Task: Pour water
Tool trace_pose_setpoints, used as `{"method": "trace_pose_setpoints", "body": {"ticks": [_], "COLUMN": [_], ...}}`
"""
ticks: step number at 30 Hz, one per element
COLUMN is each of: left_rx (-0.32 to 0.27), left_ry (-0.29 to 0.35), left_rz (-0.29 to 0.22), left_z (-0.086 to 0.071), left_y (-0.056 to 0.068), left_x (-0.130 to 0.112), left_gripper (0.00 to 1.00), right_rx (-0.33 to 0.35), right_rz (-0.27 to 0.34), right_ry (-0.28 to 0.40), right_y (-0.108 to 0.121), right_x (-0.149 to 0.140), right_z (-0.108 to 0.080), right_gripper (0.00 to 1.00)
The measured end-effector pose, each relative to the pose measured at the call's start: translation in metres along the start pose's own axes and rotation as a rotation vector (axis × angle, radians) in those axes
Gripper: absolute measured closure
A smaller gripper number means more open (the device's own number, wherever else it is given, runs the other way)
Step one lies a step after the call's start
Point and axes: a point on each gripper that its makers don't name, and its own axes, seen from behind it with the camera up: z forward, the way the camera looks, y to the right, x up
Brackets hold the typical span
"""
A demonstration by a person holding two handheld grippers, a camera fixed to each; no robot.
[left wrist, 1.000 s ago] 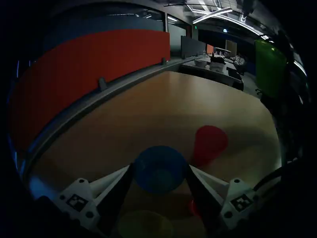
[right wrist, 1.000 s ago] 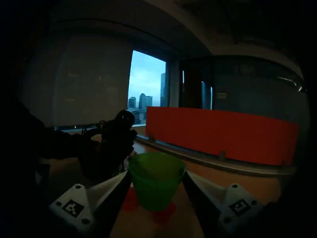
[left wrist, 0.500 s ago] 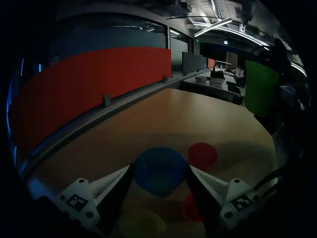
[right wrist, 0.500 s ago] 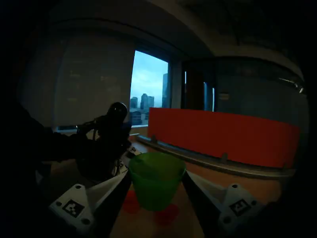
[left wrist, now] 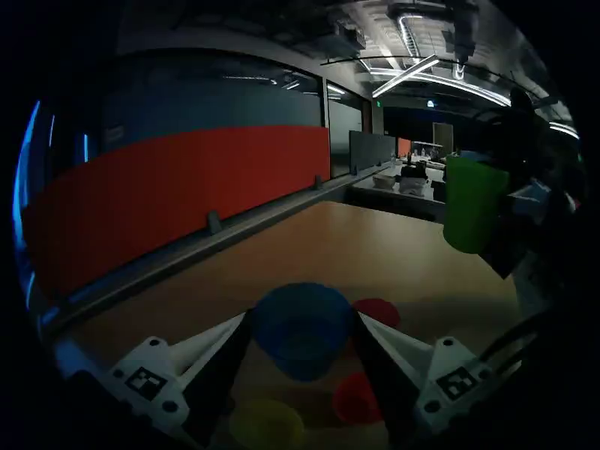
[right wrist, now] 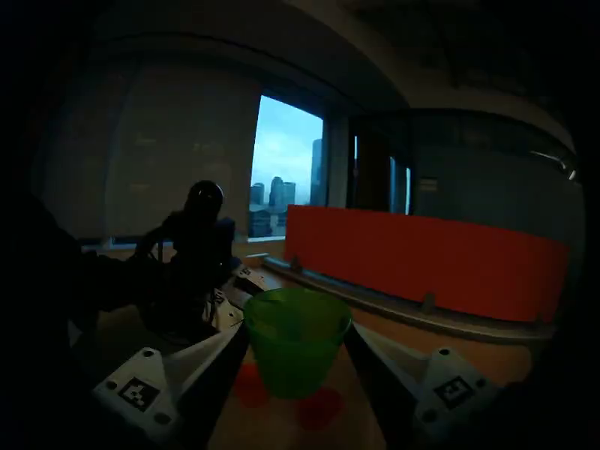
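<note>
While the blue cup (left wrist: 302, 341) is pinched in the left claw (left wrist: 301, 321), the green cup (right wrist: 296, 341), pinched in the right claw (right wrist: 297, 326), is seen higher, off to its right, not yet tipped.

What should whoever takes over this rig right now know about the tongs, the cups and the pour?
Left tongs: shut on the blue cup, held upright.
Right tongs: shut on the green cup, upright and raised off the table, to the blue cup's right in the left gripper view.
On the table: far red cup, near red cup, yellow cup.
Done: both cups are gripped.
Left: bring the cups together and tip one into the other. No pour shows, and I cannot tell which cup holds water.
</note>
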Motion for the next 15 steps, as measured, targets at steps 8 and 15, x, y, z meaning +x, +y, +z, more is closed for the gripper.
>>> {"method": "trace_pose_setpoints", "body": {"ticks": [8,15], "left_rx": [0.018,0.038], "left_ry": [0.082,0.145], "left_rz": [-0.025,-0.037], "left_z": [-0.019,-0.036], "left_y": [0.000,0.000], "left_x": [0.020,0.035], "left_gripper": [0.11,0.11], "right_rx": [0.005,0.008], "right_rz": [-0.006,-0.010], "right_ry": [0.002,0.004], "right_y": [-0.006,-0.010], "right_x": [0.004,0.007], "right_z": [0.001,0.000], "right_gripper": [0.09,0.09]}}
